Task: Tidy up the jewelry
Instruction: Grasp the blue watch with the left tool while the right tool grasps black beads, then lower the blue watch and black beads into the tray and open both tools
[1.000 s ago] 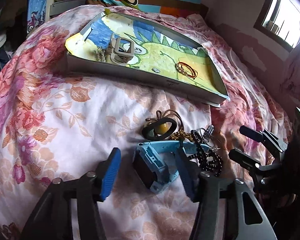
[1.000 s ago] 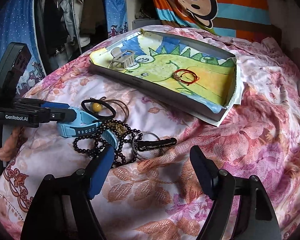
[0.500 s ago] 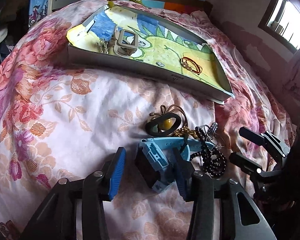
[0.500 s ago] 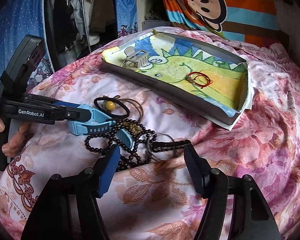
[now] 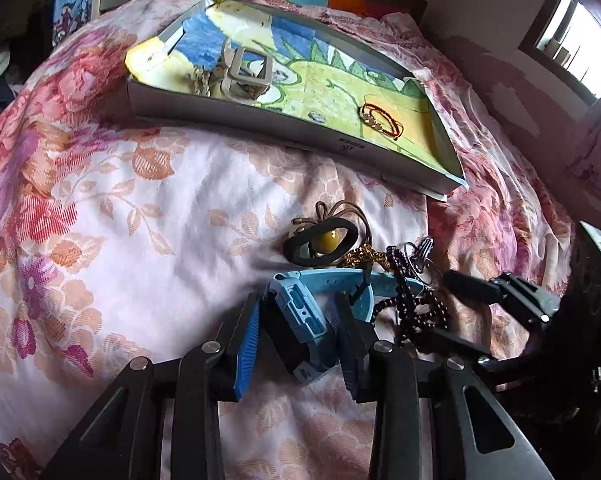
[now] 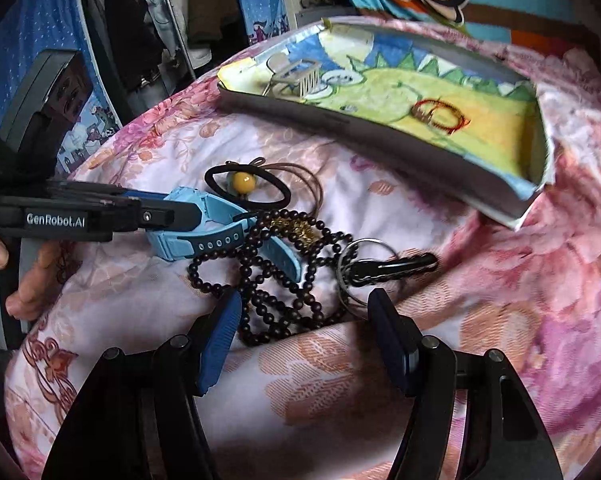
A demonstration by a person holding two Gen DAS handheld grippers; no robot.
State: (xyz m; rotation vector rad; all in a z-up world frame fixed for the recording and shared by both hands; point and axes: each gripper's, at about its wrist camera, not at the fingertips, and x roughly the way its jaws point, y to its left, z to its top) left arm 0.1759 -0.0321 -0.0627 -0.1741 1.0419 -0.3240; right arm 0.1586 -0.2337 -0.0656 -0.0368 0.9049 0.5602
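A light-blue watch [image 5: 300, 312] lies on the floral bedspread between the fingers of my left gripper [image 5: 296, 304]. Its jaws are closing on the watch body, with a thin gap still showing at the pads. In the right wrist view the same watch [image 6: 204, 228] sits under that gripper's finger. My right gripper [image 6: 304, 300] stands open just short of a tangled string of black beads [image 6: 276, 280], touching nothing. Beside the beads lie a key ring with a black key [image 6: 364, 268], a gold chain [image 6: 296, 226] and a black hair tie with a yellow bead [image 6: 242, 182].
A shallow tray [image 5: 260, 120] lined with a painted drawing sits farther back on the bed. It holds a red bracelet [image 5: 380, 120] and a beige hair clip [image 5: 246, 74]. A hand [image 6: 24, 300] grips the left tool. Clothes hang at the back left.
My left gripper's jaws have narrowed around the watch body. The right gripper has moved forward and down toward the beads, and its jaws have narrowed a little.
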